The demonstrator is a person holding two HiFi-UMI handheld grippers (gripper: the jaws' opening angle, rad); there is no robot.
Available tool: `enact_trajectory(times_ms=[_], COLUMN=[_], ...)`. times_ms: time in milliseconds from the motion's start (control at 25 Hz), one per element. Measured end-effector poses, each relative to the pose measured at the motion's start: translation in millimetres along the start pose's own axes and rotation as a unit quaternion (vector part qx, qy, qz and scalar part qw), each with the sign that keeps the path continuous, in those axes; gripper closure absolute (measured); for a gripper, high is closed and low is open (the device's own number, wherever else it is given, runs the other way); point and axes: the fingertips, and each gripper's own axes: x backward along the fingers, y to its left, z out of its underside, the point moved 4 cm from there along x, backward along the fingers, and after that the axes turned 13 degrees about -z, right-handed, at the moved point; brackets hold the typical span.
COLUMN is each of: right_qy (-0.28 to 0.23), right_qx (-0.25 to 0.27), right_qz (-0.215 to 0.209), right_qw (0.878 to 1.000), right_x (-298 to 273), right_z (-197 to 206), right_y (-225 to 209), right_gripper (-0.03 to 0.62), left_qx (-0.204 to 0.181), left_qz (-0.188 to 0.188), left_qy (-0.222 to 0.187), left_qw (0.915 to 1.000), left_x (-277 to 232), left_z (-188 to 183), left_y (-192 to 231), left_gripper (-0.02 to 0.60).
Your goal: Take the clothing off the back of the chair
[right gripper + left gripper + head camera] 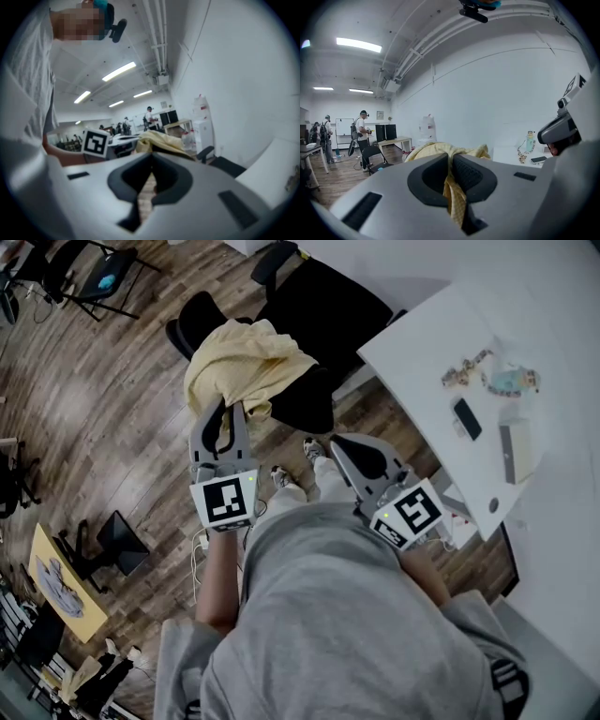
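While shut, left tool (pixel 451 158) on clothing (pixel 457 204)

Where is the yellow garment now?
The yellow garment sits upper-centre in the head view, draped over the black chair, its near edge pinched by the left gripper.

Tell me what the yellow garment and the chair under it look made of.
Yellow garment: soft woven cloth, matte, probably cotton; it drapes in folds with a fine check texture. Chair: black, matte, likely fabric upholstery; too dark to confirm.
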Motion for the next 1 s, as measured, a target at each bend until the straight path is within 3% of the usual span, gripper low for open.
enact_trajectory(times_ms=[560, 1000], right_qy=[-0.019, -0.033], right_qx=[-0.003, -0.003], right_qz=[0.035, 0.051], right_qw=[0.999, 0.998], right_x=[6, 9], right_z=[4, 5], right_y=[11, 14], right_gripper=[0.56, 0.56], left_qx=[0.011, -0.006], left_qz=[0.021, 0.023], left_qy=[-0.031, -0.057], left_qw=[0.9992, 0.9981], left_x=[-2, -8], left_z=[-24, -38], left_y=[8, 14], left_gripper=[0.526, 0.526])
